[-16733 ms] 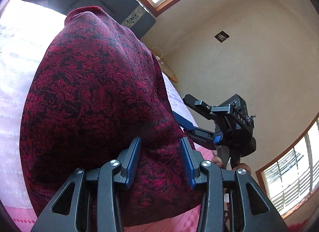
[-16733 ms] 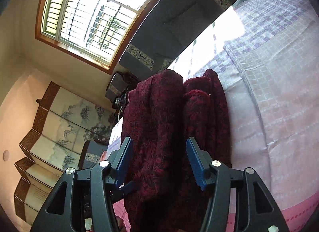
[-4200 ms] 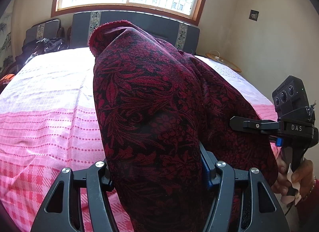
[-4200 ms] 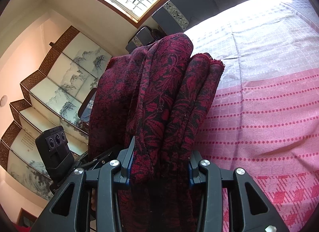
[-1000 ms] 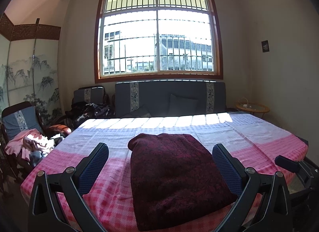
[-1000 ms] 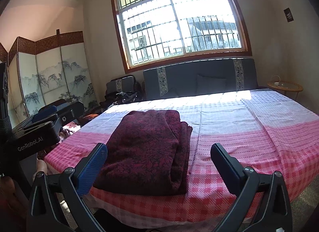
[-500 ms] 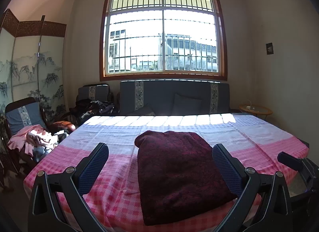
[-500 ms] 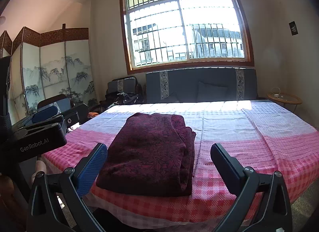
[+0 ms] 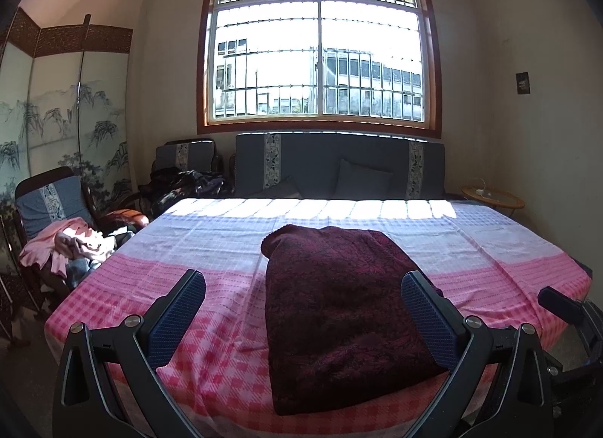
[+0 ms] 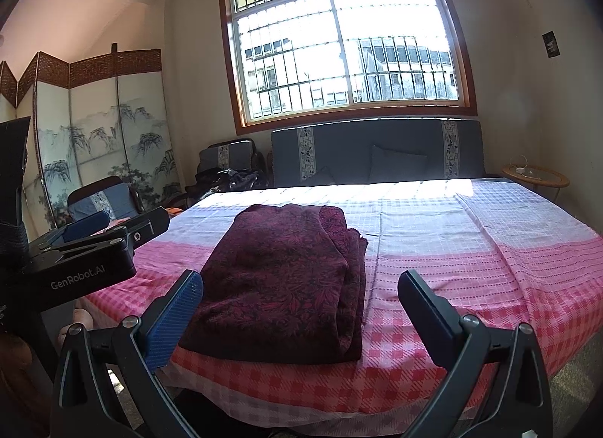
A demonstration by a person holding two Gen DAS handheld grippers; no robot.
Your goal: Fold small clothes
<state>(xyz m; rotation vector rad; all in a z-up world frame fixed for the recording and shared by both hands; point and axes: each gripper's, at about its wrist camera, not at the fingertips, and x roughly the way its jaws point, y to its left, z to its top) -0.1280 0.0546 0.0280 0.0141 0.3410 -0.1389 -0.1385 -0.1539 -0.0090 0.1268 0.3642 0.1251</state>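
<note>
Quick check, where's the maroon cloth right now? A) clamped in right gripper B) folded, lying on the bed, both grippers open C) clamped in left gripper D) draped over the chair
B: the cloth lies folded on the bed, and the left gripper and right gripper both stand wide open, clear of it.

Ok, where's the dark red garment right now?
The folded dark red garment lies on the pink checked bedspread near its front edge, ahead of both open tongs, touching neither.
</note>
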